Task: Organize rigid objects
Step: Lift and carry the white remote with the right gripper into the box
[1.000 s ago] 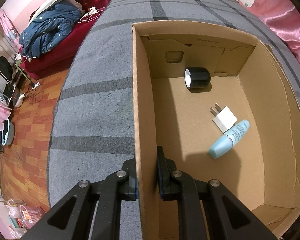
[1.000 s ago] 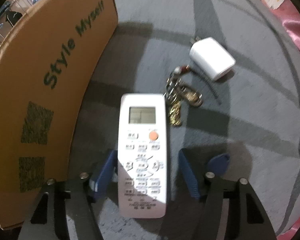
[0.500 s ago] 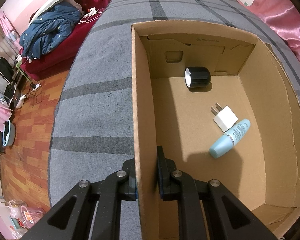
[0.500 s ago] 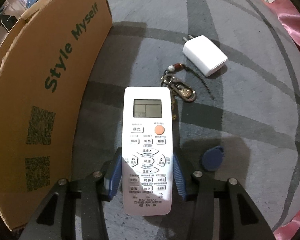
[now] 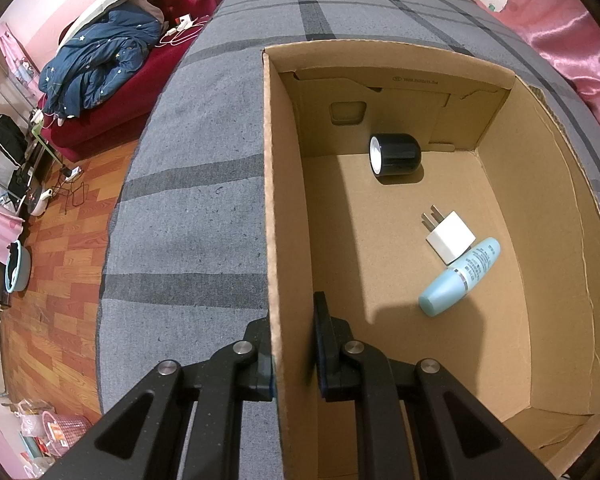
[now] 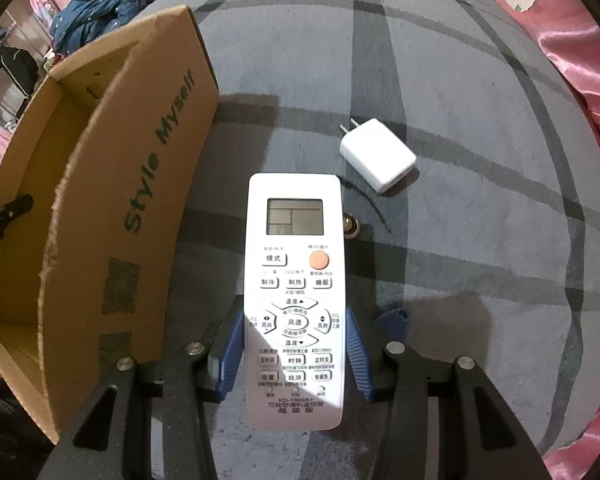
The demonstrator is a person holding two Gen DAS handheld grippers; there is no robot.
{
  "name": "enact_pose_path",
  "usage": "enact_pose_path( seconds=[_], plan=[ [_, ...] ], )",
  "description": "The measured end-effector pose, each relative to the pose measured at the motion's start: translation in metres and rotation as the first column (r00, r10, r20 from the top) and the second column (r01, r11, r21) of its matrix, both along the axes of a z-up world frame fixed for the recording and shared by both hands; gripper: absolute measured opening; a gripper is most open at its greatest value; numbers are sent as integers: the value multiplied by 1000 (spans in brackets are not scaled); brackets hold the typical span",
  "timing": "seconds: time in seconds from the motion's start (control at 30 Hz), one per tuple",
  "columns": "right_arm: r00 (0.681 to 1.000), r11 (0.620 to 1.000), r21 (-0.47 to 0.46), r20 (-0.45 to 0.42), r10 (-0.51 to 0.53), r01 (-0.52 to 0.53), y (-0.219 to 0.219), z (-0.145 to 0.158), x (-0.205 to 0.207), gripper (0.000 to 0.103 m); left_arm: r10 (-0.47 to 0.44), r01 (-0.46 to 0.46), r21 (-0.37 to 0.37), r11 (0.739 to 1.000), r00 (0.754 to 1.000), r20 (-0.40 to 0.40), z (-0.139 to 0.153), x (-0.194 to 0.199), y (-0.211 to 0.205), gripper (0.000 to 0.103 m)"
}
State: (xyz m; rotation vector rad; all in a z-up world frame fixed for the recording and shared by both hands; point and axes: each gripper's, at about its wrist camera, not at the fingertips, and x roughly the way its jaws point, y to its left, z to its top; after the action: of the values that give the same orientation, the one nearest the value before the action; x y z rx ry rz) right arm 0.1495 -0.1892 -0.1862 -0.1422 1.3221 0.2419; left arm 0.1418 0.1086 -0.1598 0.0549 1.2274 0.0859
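Observation:
My left gripper (image 5: 294, 344) is shut on the left wall of the cardboard box (image 5: 278, 208), one finger outside and one inside. Inside the box lie a black cylinder (image 5: 396, 155), a white plug adapter (image 5: 450, 237) and a light blue bottle (image 5: 460, 278). My right gripper (image 6: 294, 354) is shut on a white air-conditioner remote (image 6: 294, 292), held by its lower half above the grey bedcover. The box (image 6: 112, 216) stands to its left. On the cover lie a white charger (image 6: 378, 156), a blue tag (image 6: 394, 318) and a keyring (image 6: 352, 224), mostly hidden behind the remote.
The box sits on a grey striped bedcover (image 5: 196, 200). A red sofa with a blue jacket (image 5: 100, 68) and wooden floor (image 5: 48, 280) lie off to the left. Pink satin fabric (image 6: 580, 92) borders the cover on the right.
The right gripper closed on the remote and lifted it off the cover; the charger and keys now look farther below. The left gripper and the box have not moved.

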Motion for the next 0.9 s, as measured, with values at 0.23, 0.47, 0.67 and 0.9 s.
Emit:
enact_pose_path(
  seconds=[0.23, 0.47, 0.67, 0.9],
  plan=[
    [999, 1000, 9, 38, -5, 4, 3, 30, -4, 49, 2, -2, -3, 1000, 1000, 0, 0, 0, 0, 14],
    [998, 1000, 14, 65, -5, 5, 9, 43, 6, 49, 3, -3, -6, 1000, 1000, 1, 1, 0, 1, 14],
    [996, 1000, 26, 91, -8, 6, 13, 58, 9, 49, 2, -2, -4, 1000, 1000, 2, 0, -1, 1, 14],
    [992, 1000, 23, 122, -4, 2, 22, 78, 13, 49, 3, -3, -5, 1000, 1000, 1, 0, 0, 1, 14]
  ],
)
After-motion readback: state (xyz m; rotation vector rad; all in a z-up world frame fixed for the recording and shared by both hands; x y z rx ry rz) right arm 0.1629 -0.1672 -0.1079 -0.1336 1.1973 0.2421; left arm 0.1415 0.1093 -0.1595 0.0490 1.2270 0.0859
